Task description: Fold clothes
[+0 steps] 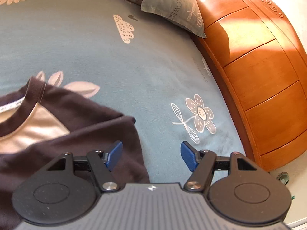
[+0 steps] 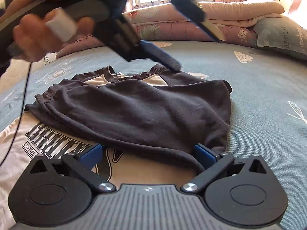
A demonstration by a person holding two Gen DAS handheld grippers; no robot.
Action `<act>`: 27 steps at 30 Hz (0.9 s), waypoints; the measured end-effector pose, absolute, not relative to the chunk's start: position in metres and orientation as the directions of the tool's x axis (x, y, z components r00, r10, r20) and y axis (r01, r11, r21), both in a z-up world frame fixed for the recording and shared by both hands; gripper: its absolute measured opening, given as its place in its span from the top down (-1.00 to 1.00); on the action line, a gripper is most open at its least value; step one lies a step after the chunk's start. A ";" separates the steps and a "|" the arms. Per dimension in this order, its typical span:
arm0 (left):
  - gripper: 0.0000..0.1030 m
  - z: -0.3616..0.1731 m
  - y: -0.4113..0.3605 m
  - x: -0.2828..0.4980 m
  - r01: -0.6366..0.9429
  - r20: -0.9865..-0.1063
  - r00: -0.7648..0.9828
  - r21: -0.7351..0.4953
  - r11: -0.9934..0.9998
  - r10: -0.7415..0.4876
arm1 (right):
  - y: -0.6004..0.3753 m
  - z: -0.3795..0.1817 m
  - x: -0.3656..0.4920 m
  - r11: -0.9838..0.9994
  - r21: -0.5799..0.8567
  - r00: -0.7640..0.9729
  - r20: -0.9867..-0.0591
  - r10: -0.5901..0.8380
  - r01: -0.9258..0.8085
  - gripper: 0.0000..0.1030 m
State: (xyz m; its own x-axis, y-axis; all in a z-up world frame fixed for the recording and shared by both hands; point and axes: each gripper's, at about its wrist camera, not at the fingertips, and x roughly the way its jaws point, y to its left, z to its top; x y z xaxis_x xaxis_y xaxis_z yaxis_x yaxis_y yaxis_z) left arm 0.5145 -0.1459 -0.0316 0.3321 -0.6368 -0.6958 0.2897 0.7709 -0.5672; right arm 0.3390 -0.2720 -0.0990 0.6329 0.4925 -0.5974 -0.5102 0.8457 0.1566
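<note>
The bed (image 1: pixel 115 61) is covered with a grey-blue sheet printed with pale flowers and clouds. On it lies the sweatshirt (image 2: pixel 134 107), dark brown with a beige front, its sleeves folded across the chest. Beyond the sweatshirt, at the head of the bed, are a grey-green pillow (image 1: pixel 172 9) with the word "FLOWER" and a pile of pink quilts (image 2: pixel 220 17); behind them a bright window. An orange wooden chest of drawers (image 1: pixel 264 80) stands beside the bed. The left hand-held gripper (image 1: pixel 151 157) hangs over the sweatshirt's edge, wide and empty. The right hand-held gripper (image 2: pixel 149 155) is also wide, just above the sweatshirt's lower sleeve, gripping nothing.
</note>
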 end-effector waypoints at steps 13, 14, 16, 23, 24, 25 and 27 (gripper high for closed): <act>-0.32 -0.053 -0.171 0.558 0.325 -0.775 0.256 -0.494 0.807 -0.578 | -0.285 -0.099 0.341 0.827 0.224 0.621 -0.567 0.541 -0.516 -1.00; -0.33 -0.049 -0.168 0.554 0.333 -0.756 0.252 -0.518 0.788 -0.604 | -0.285 -0.099 0.341 0.827 0.223 0.621 -0.567 0.541 -0.516 -1.00; -0.42 -0.048 -0.170 0.550 0.347 -0.747 0.226 -0.537 0.768 -0.625 | -0.285 -0.099 0.341 0.828 0.219 0.622 -0.568 0.539 -0.517 -1.00; -0.51 -0.081 -0.198 0.562 0.308 -0.779 0.161 -0.543 0.781 -0.605 | -0.278 -0.099 0.335 0.834 0.168 0.628 -0.585 0.513 -0.525 -1.00; -0.61 -0.083 -0.204 0.563 0.310 -0.772 0.165 -0.550 0.776 -0.613 | -0.278 -0.099 0.335 0.835 0.168 0.628 -0.585 0.513 -0.525 -1.00; -0.78 -0.084 -0.210 0.563 0.312 -0.764 0.174 -0.556 0.770 -0.622 | -0.278 -0.099 0.335 0.835 0.168 0.628 -0.585 0.513 -0.525 -1.00; -0.77 -0.079 -0.218 0.560 0.332 -0.737 0.195 -0.571 0.751 -0.647 | -0.280 -0.099 0.336 0.833 0.176 0.627 -0.582 0.518 -0.524 -1.00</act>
State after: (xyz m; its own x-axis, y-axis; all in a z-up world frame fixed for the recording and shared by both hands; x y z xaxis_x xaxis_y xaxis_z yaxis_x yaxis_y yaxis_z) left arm 0.5604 -0.2183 -0.0792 0.1953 -0.6467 -0.7373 0.3325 0.7509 -0.5706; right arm 0.3355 -0.2797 -0.0990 0.6270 0.5178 -0.5821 -0.5242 0.8331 0.1765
